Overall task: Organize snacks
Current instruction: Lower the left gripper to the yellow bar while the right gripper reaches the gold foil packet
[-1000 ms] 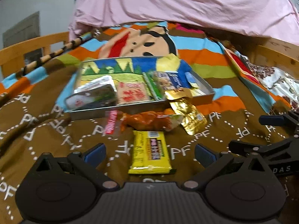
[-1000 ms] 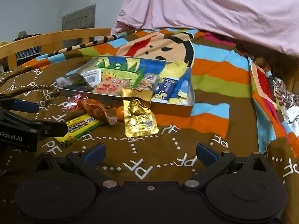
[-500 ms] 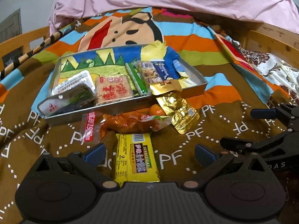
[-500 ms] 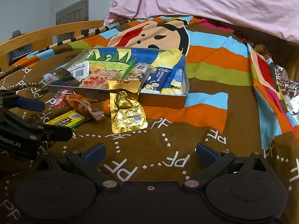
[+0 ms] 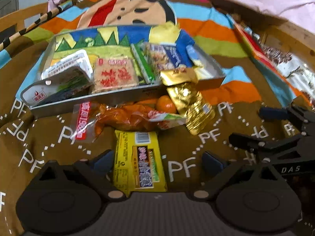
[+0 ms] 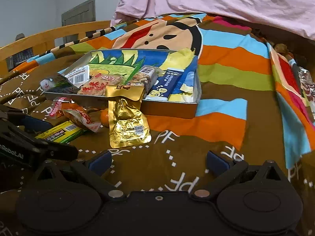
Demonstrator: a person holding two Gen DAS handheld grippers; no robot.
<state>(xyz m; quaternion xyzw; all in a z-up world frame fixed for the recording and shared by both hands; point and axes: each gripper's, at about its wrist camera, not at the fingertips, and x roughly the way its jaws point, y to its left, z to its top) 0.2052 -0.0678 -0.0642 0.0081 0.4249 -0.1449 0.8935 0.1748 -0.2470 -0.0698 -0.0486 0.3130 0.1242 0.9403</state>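
Observation:
A metal tray [image 5: 122, 96] with a painted bottom holds several snack packs on the bed; it also shows in the right wrist view [image 6: 171, 108]. In front of it lie a yellow bar pack [image 5: 137, 161], an orange wrapped snack [image 5: 130, 116], a small orange [image 5: 166, 104] and a gold pouch [image 5: 189, 106] leaning on the tray's rim. My left gripper [image 5: 157, 160] is open, its fingers on either side of the yellow pack's near end. My right gripper [image 6: 159, 160] is open and empty above the blanket, just short of the gold pouch [image 6: 126, 118].
The brown patterned blanket [image 6: 196, 147] covers the bed. A wooden bed rail [image 6: 49, 37] runs along the left. A pink sheet [image 6: 216, 4] hangs behind. The right gripper [image 5: 275, 141] shows at the right in the left wrist view.
My left gripper has moved forward and down so the yellow pack now lies between its fingers. My right gripper has edged closer to the gold pouch.

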